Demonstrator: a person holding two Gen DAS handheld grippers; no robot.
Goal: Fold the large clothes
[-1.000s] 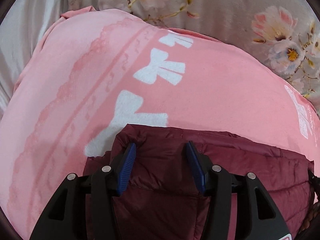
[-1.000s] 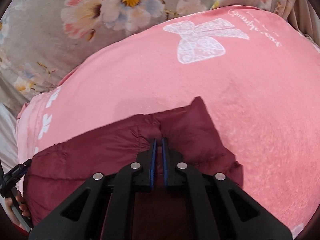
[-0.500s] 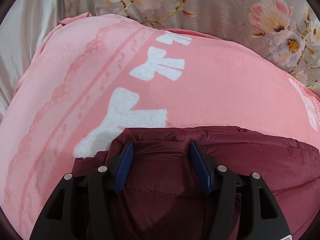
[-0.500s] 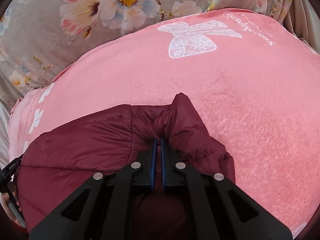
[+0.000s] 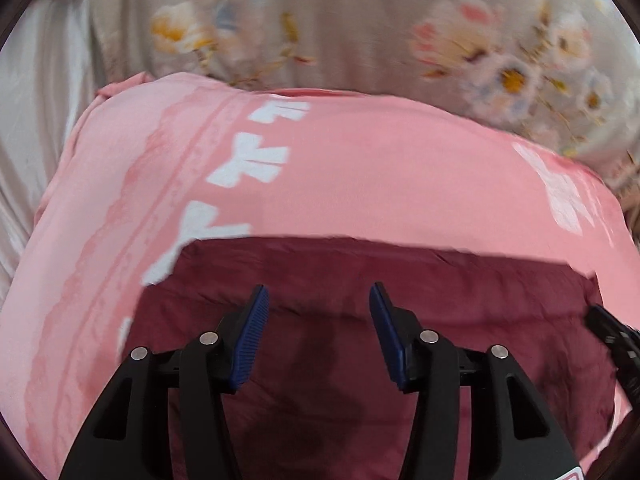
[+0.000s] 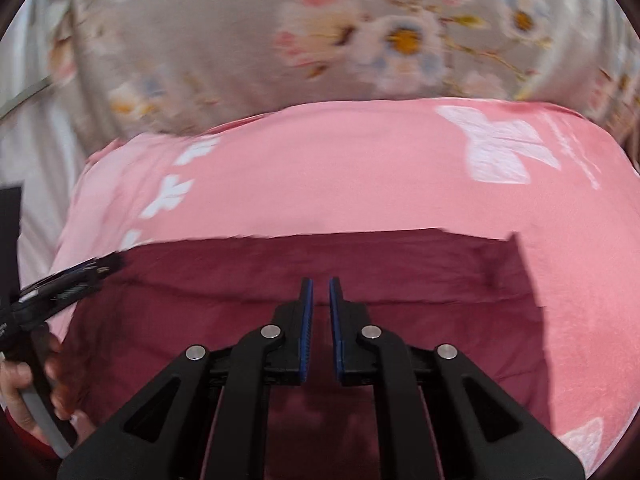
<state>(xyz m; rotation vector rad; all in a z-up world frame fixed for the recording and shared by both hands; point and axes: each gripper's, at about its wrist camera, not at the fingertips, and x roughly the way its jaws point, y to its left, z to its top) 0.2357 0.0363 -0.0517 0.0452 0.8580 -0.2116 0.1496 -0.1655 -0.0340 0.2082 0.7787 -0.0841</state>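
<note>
The floral bedcover [image 5: 360, 20] fills the background of both wrist views, grey with pale blossoms. On it lies the pink blanket [image 5: 380, 176], printed with white bows, spread across the middle of each view.

Your task item, the maroon padded jacket [image 5: 400, 280], lies flat on the pink blanket, in the near half of both views. Its long axis runs side to side across the picture, with a straight far edge parallel to the blanket's far border. In the right wrist view one corner [image 6: 516, 244] juts at the far right end. You cannot tell which end is collar or hem.

Your left gripper [image 5: 318, 300] sits above the jacket with its jaws moderately apart; they have just been closing, and only flat jacket surface shows between the blue pads [image 5: 252, 336], none of it pinched.

Your right gripper [image 6: 319, 284] shows a narrow gap; its jaws have just been opening, and no fabric is clamped between them.

Your left hand [image 6: 24, 396] appears at the lower left edge of the right wrist view, wrapped around its gripper handle
</note>
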